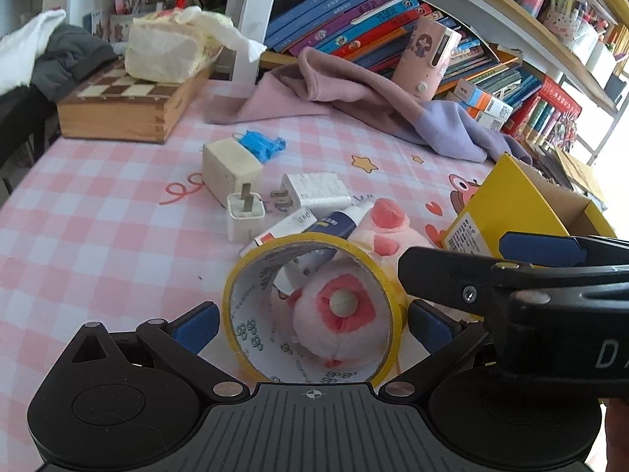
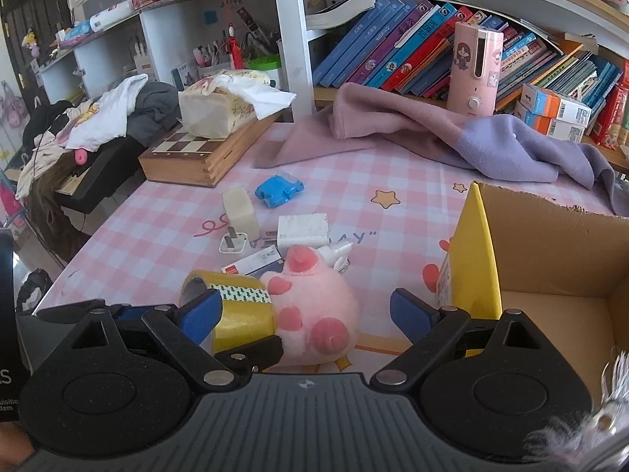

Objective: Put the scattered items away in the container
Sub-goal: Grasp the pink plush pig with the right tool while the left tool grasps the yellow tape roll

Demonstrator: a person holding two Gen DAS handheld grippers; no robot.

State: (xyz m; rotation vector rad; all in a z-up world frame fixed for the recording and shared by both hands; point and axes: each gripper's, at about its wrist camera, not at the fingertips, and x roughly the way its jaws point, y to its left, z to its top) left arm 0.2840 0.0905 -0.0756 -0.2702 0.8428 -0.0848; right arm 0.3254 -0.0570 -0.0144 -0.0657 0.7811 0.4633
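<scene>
A yellow tape roll stands on edge between the open fingers of my left gripper; it also shows in the right wrist view. A pink plush paw lies against the roll, between the open fingers of my right gripper. The paw is seen through the roll in the left wrist view. Whether either gripper touches its object I cannot tell. The yellow cardboard box stands open at the right, also in the left wrist view. White chargers, a tube and a blue clip lie scattered behind.
A wooden chess box with a tissue pack on it sits at the back left. A pink and purple cloth lies at the back. A pink device and rows of books stand on the shelf behind.
</scene>
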